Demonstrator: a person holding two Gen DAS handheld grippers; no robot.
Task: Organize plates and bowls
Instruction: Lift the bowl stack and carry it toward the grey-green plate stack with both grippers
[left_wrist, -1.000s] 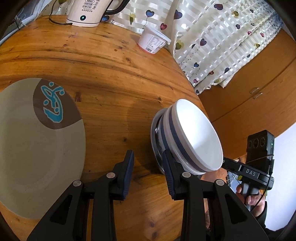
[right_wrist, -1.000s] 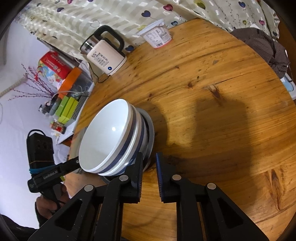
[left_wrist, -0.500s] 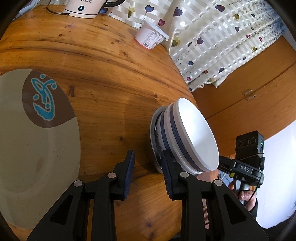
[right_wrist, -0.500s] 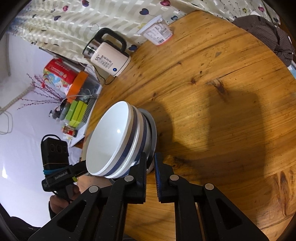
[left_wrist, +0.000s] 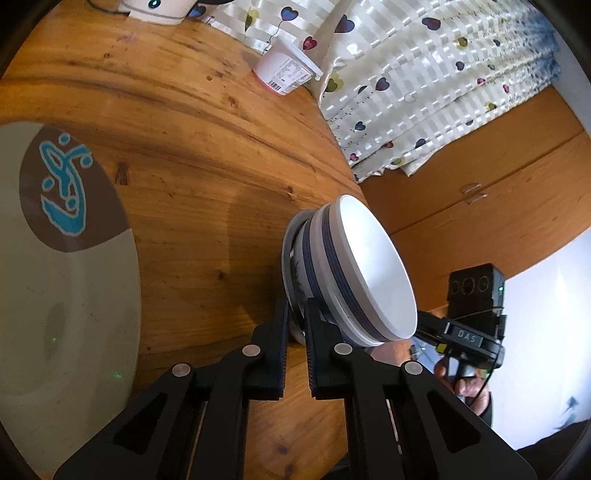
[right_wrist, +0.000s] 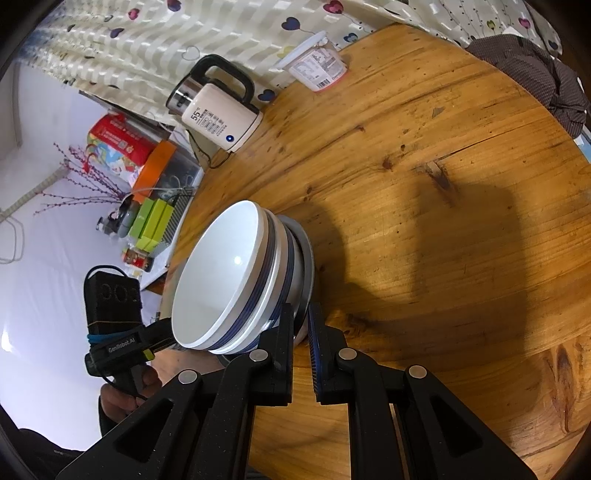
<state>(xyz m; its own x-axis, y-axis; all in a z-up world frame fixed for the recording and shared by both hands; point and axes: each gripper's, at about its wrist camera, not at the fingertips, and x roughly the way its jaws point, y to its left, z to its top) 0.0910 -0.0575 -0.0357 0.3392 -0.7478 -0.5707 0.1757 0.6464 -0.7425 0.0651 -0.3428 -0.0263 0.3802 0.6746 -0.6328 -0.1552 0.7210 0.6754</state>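
- Two grippers are meeting on one stack, and I am reading them as pinching the same grey saucer (left_wrist: 291, 254) from opposite sides of its rim.
- On the round wooden table (right_wrist: 443, 229), near its edge, I am seeing that saucer carrying two nested white bowls with blue bands (right_wrist: 229, 273); in both wrist views the stack is sitting just ahead of the fingertips, mouths up.
- Well apart from it, in the left wrist view, a big beige plate with a blue motif (left_wrist: 55, 295) is lying flat off to the left; I am judging that as the likely spot for the stack.
- I am closing the left gripper (left_wrist: 295, 314) almost completely, its pads standing either side of the saucer's thin rim.
- I am keeping the right gripper (right_wrist: 301, 317) nearly closed on the rim's opposite edge, so neither hand is nearer.
- I am expecting the lift to depend on both hands rising level, since the bowls are only resting loose.
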